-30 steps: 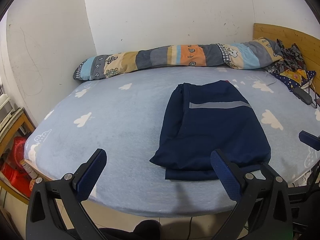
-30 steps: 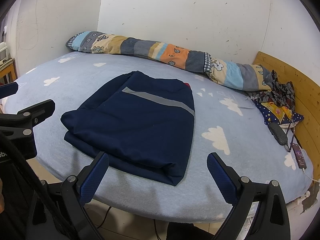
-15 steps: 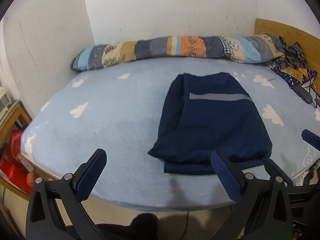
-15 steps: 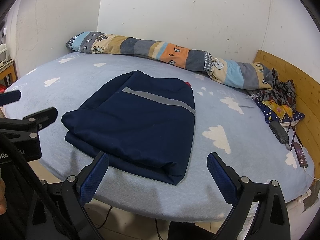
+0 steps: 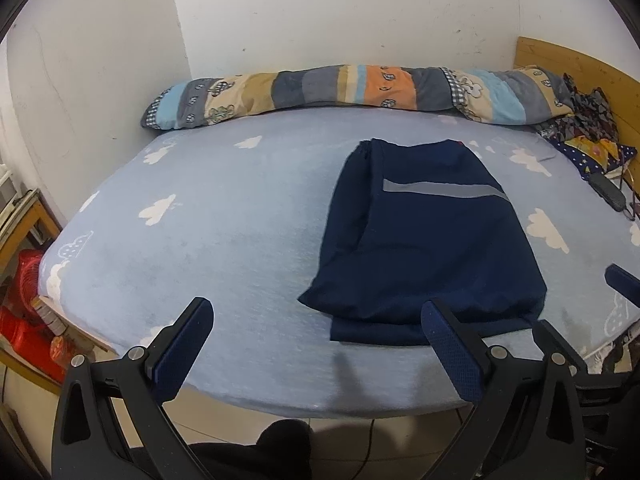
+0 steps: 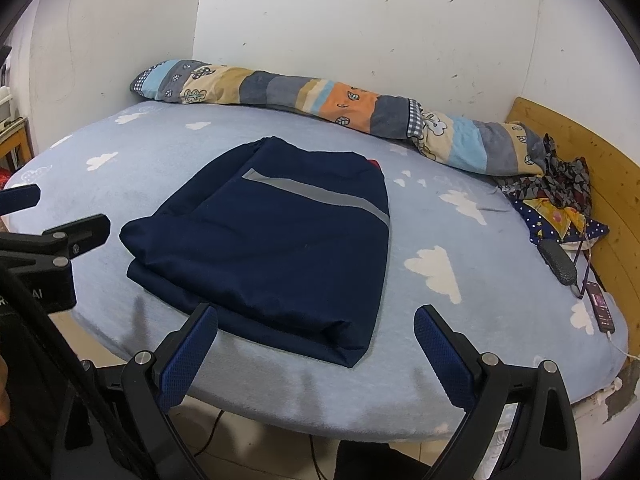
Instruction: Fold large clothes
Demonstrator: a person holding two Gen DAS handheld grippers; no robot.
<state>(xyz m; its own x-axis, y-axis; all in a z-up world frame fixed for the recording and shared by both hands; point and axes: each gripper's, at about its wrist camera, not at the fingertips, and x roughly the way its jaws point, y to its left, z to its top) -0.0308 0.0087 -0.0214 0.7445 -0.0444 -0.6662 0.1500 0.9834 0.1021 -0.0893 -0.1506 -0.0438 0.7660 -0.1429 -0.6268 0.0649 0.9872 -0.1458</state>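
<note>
Both tongs stand wide apart and hold nothing. Seen from the left wrist, the left tongs (image 5: 316,340) hang over the near edge of the bed (image 5: 224,240), with the folded navy garment (image 5: 424,240) lying flat ahead and to the right, its grey stripe (image 5: 444,190) facing up and a lower layer peeking out along the near hem. Compared with a second ago this view has pulled back and risen a little: more floor shows under the mattress edge, and the garment sits further from the fingers, so the left hand seems to be retreating from the cloth rather than reaching for it. A tip of the right tongs shows at the right border. From the right wrist, the right tongs (image 6: 316,348) likewise hover at the bed's edge, the garment (image 6: 276,248) just beyond the left finger and untouched; this view has barely shifted from the earlier frame, only the left tool at the left border has drifted slightly. The patchwork bolster (image 6: 320,104) lies along the wall, well apart from the garment. Judging by the compact, squared bundle and both tools clear of it, the fold looks finished or nearly so.
</note>
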